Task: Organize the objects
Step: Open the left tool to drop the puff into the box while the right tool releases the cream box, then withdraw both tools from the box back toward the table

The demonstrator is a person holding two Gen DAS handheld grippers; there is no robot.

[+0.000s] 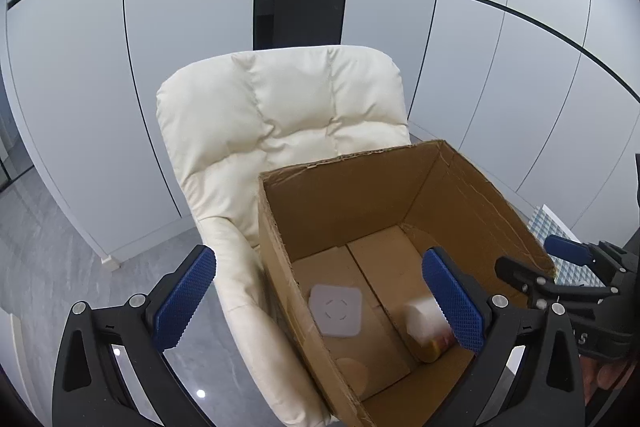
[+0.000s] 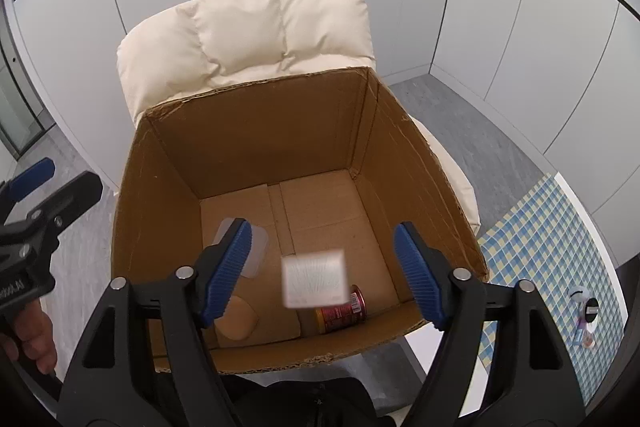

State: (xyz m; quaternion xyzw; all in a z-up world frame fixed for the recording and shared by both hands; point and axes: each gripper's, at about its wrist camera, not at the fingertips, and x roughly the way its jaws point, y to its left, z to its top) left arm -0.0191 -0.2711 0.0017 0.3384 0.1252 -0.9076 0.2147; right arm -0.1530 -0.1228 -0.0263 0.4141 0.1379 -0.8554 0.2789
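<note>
My right gripper (image 2: 324,275), jaws spread | blurred white box (image 2: 314,277) loose between them, touching neither, above the cardboard box (image 2: 256,131) floor's near edge | my left gripper (image 1: 320,307) spread, empty.

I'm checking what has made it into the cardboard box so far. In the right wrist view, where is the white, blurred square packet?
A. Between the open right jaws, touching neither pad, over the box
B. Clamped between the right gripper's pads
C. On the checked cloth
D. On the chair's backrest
A: the white square packet shows blurred between the spread pads of the right gripper, touching neither, above the floor of the cardboard box.
</note>
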